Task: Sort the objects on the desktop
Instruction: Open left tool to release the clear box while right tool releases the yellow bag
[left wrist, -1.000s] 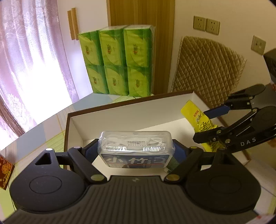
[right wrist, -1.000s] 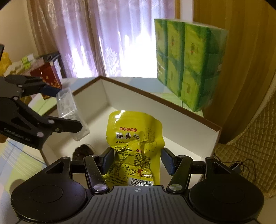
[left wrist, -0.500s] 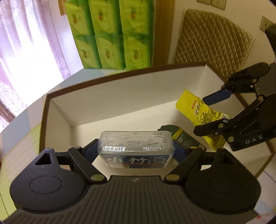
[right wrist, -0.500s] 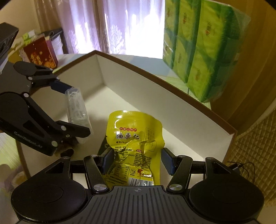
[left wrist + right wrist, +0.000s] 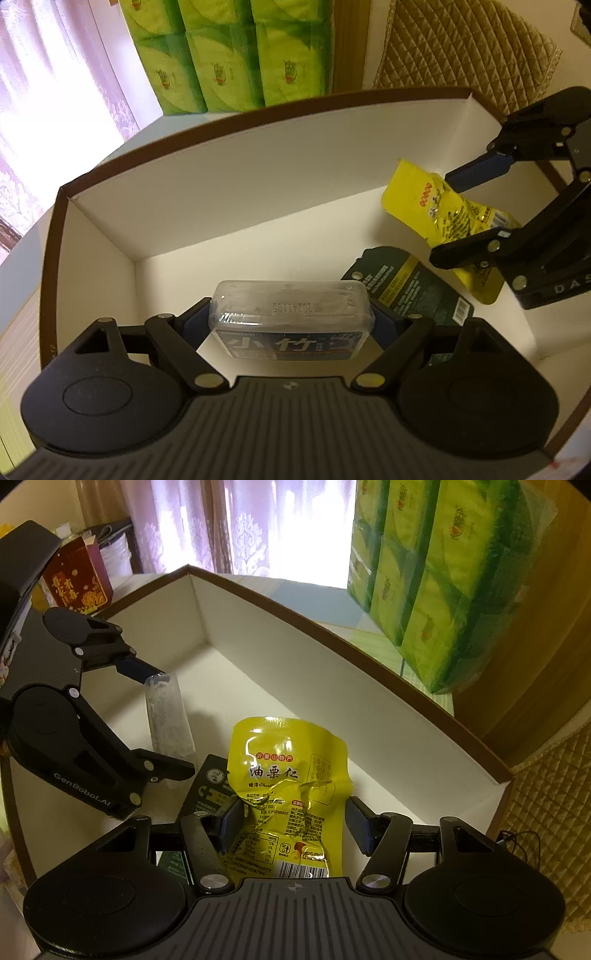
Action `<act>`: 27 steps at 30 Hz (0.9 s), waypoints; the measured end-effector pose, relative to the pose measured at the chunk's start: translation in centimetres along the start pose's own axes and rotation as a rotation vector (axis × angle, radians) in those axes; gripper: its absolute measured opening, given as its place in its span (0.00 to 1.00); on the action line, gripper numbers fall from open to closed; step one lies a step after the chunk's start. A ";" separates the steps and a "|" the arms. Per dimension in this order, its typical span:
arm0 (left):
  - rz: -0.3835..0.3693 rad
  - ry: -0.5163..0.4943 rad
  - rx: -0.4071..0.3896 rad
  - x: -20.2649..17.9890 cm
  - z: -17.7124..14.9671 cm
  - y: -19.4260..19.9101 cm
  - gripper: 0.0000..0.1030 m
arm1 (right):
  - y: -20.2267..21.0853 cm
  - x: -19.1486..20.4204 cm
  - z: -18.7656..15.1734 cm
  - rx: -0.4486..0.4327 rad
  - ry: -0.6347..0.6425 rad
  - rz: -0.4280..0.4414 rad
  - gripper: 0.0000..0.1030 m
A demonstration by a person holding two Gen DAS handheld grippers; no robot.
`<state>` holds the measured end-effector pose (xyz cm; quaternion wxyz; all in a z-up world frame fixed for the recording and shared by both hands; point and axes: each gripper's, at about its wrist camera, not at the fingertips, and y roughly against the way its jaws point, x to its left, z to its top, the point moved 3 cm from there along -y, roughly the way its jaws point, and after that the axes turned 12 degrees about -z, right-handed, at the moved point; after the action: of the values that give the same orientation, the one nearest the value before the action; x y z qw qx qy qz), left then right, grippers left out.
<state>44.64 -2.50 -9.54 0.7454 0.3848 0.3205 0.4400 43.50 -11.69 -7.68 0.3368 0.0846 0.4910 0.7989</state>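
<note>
Clear plastic case (image 5: 290,308) with a blue label, its contents pale and indistinct: clamped across its width between the pads of the left gripper (image 5: 290,321), hanging inside the open white box (image 5: 207,206) with the brown rim, toward the box's left end and above its floor; whether it touches the floor cannot be told. Seen from the right wrist, the same case (image 5: 168,716) stands on end between the two black fingers (image 5: 133,668) of the left gripper (image 5: 162,720). Dark green card package (image 5: 410,288) with a yellow stripe and a barcode: lying flat on the box floor, between the two grippers, partly hidden behind both. Yellow foil snack pouch (image 5: 291,790) printed with red and black characters: pinched at its creased lower half by the right gripper (image 5: 295,823), upright, inside the box toward its right end, overlapping the green card package (image 5: 210,786) in that view. From the left wrist, the pouch (image 5: 436,218) juts out leftward from the right gripper (image 5: 469,210). Green wrapped tissue packs (image 5: 229,51): stacked on the table beyond the box's far wall. Red printed carton (image 5: 79,579): standing outside the box, near the curtain (image 5: 229,520). Quilted tan cover (image 5: 465,44): behind the box's right corner.
</note>
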 end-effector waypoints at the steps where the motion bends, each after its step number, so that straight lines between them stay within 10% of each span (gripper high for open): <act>1: -0.001 0.003 0.006 0.2 0.0 -0.2 0.82 | -0.2 0.0 0.0 0.004 0.001 -0.002 0.56; 18: 0.025 -0.001 -0.015 0.7 0.2 0.6 0.85 | -1.5 -0.2 0.2 0.049 0.004 -0.039 0.60; 27: 0.041 -0.005 -0.039 0.5 0.0 1.7 0.85 | 0.5 0.0 0.2 -0.005 -0.007 -0.031 0.83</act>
<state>44.12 -1.47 -8.16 0.7443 0.3779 0.3020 0.4605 43.36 -11.70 -7.15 0.3511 0.0791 0.4888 0.7947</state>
